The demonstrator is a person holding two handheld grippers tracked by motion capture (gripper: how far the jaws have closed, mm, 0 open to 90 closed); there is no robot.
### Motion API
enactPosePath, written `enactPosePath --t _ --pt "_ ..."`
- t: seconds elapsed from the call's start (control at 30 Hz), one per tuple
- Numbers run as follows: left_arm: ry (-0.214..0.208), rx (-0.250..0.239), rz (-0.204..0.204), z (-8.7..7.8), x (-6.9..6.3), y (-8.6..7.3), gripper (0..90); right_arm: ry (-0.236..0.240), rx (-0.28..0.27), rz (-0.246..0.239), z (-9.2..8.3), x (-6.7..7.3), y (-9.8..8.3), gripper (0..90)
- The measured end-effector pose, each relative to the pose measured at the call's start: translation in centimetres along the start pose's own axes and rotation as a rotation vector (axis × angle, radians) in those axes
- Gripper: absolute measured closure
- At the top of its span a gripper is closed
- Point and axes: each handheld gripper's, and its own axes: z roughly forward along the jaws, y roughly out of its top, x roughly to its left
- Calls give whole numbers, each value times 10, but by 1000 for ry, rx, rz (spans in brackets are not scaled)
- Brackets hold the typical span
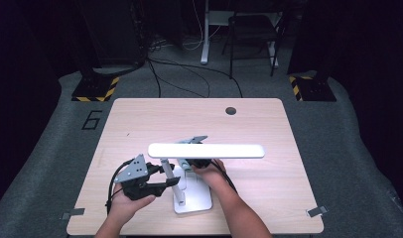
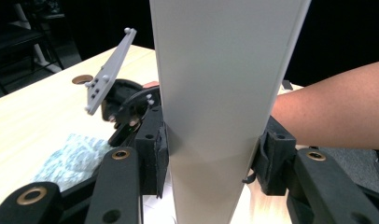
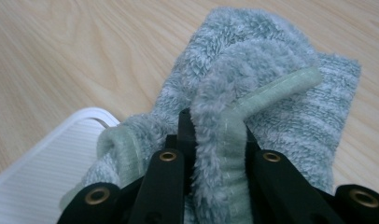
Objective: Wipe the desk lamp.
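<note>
A white desk lamp stands on its flat base point(image 1: 195, 202) near the table's front edge, with its long light bar point(image 1: 206, 150) lying level above. My left gripper point(image 1: 170, 179) is shut on the lamp's upright post point(image 1: 166, 166). In the left gripper view both pads point(image 2: 160, 158) press on the flat pale post point(image 2: 215, 116). My right gripper point(image 1: 192, 164), just behind the post and under the bar, is shut on a grey-green terry cloth point(image 3: 271, 79). A fold of the cloth is pinched in the right gripper point(image 3: 218, 140), beside the ribbed base point(image 3: 47, 163).
The light wooden table point(image 1: 140, 124) has a round cable hole point(image 1: 231, 110) at the back. Part of the cloth point(image 2: 71, 158) lies on the tabletop by the base. Behind the table are a black chair point(image 1: 251, 29), floor cables and two stands with yellow-black feet point(image 1: 96, 89).
</note>
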Motion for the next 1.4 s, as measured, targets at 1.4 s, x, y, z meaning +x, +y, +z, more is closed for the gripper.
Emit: enactPosePath --t 1.4 --pt "-73 -16 -8 2 11 -2 528 -3 -16 49 5 11 6 796"
